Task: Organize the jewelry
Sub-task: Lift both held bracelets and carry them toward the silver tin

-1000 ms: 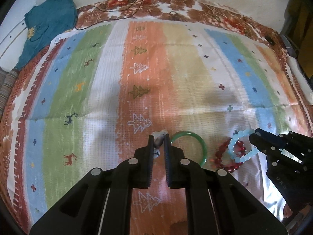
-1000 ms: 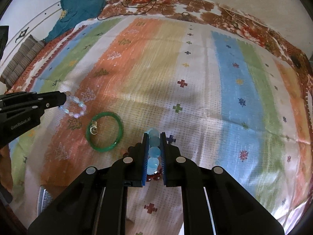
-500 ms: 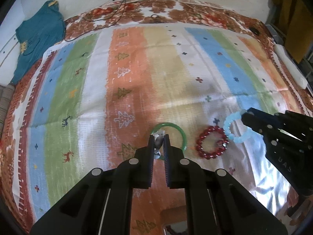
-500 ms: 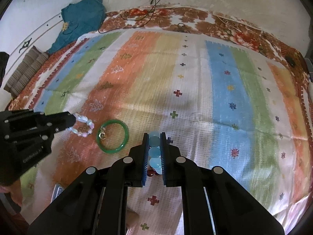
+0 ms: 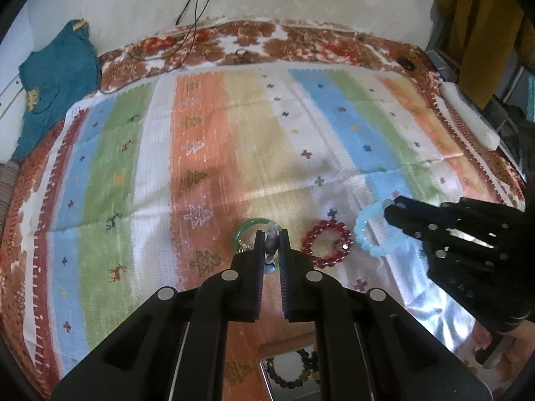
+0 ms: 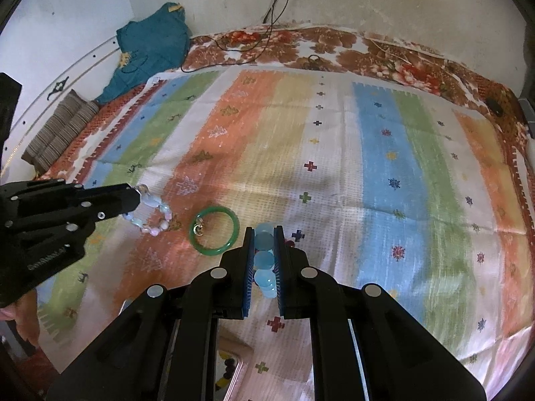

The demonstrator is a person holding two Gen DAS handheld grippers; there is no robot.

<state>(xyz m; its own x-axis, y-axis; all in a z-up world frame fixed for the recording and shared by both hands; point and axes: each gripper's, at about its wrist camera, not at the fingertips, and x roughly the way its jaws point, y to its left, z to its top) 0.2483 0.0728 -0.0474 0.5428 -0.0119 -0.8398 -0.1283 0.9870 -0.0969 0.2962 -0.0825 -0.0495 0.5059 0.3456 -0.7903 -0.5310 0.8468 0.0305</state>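
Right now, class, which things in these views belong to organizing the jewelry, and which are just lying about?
Part of the job:
- pale bead bracelet, held in left tool
- light blue bead bracelet, held in right tool
- green bangle on the cloth
- red bead bracelet on the cloth

Just lying about:
- teal garment
- black cable
- striped cushion

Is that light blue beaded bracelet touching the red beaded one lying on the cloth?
Apart. In the left wrist view the light blue beaded bracelet, clamped in the right claw, shows a strip of striped cloth between it and the red beaded bracelet.
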